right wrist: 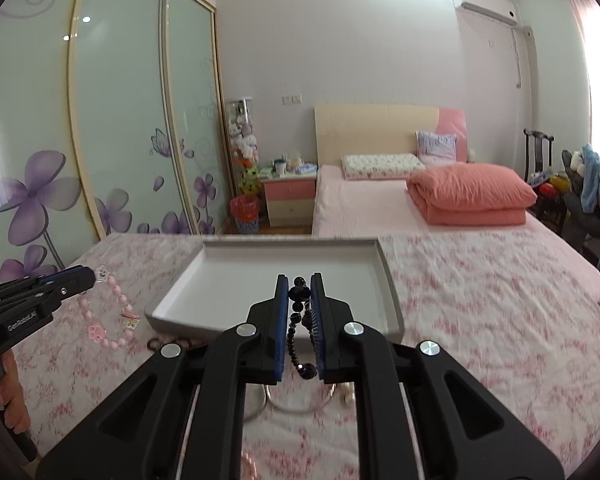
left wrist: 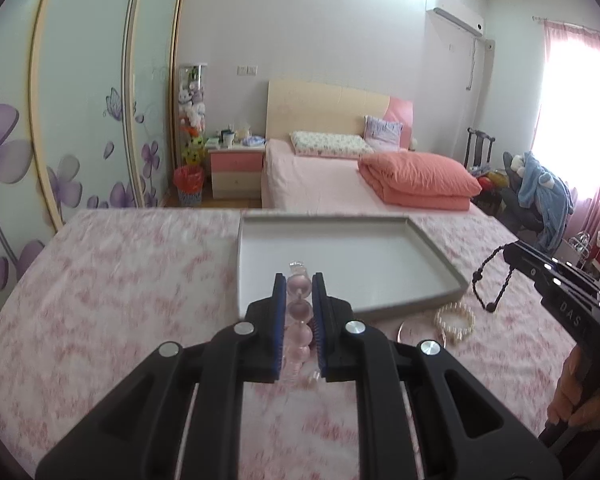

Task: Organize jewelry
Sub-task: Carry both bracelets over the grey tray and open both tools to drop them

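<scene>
Pink bracelet between left fingers — black bracelet between right fingers.

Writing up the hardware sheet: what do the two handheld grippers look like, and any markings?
Both are matte black plastic pistol-grip units. The left gripper and right gripper each have flat jaws lined with ribbed blue pads, on black linkage arms with round silver pivot caps. White lettering runs along each body. Bare hands hold them, no sleeves or cables visible.

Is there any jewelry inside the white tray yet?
No, the white tray shows only its bare floor, while the black bead bracelet hangs clamped in the right gripper above it.
</scene>
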Tool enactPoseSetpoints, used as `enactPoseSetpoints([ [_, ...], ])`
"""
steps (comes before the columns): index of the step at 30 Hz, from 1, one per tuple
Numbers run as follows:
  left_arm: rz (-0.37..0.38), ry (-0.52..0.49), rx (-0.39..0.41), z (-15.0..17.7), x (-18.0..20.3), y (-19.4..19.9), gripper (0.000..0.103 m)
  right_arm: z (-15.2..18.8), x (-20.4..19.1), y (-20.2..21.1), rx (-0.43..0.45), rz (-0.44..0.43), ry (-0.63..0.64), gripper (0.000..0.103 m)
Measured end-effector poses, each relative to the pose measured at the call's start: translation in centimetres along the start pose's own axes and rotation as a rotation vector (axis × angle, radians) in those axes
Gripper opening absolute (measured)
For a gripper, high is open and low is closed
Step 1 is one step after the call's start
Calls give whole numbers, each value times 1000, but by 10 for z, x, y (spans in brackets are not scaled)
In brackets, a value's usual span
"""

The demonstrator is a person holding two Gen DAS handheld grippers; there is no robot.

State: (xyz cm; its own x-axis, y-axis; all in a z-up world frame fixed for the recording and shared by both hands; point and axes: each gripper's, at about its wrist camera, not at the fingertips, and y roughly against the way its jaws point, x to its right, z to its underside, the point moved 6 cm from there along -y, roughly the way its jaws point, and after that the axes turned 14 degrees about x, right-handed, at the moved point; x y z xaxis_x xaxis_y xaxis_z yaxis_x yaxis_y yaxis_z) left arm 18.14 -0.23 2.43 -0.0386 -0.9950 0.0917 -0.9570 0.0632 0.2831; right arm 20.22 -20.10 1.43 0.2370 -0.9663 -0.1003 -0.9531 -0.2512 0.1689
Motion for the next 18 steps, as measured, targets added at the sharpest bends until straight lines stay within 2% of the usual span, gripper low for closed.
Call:
enactPoseSetpoints([
  [11,36,26,-3,-24,4,-76,14,-23,12,-61,38,28,-10,12],
  [18,26,38,-47,-18,1,-129,14,-12,19,-107,-9,46,-24,12],
])
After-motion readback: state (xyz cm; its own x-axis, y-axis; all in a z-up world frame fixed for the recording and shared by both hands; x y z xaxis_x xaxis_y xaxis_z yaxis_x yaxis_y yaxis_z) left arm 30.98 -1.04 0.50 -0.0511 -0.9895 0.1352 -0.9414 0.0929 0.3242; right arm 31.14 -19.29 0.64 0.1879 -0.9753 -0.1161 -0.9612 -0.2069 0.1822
